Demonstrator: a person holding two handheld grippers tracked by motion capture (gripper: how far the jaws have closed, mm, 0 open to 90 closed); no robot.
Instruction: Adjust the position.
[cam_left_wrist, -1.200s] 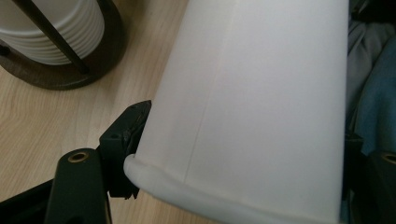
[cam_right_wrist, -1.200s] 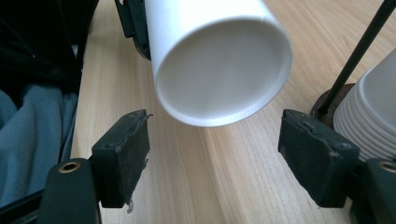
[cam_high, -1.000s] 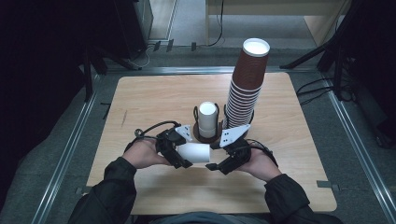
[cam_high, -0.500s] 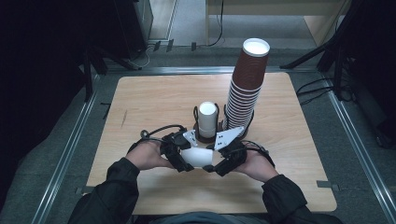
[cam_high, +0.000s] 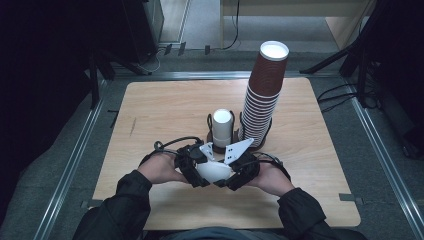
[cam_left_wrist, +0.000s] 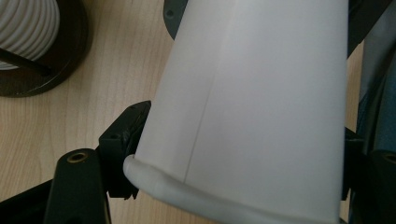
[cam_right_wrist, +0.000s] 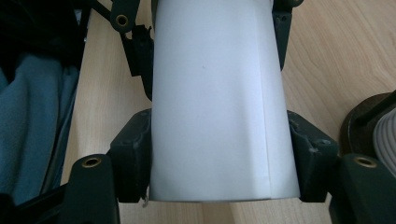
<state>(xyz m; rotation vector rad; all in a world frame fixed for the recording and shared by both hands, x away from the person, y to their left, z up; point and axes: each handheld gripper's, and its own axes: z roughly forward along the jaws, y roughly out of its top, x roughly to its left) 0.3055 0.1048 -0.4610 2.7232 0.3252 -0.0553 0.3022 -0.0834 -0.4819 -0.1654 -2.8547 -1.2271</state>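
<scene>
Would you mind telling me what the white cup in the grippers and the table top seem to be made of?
White cup: most likely paper, matte, with a straight glued side seam and a rolled rim in the left gripper view. Table top: light wood or wood-look laminate, smooth, with faint grain lines.

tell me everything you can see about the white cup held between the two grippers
The white cup looks like plain matte paper, tapered, with a rolled rim and a side seam. It lies on its side above the wooden table, near the person. The left gripper clamps its rim end; the right gripper, jaws just closing, brackets the narrower end.
</scene>
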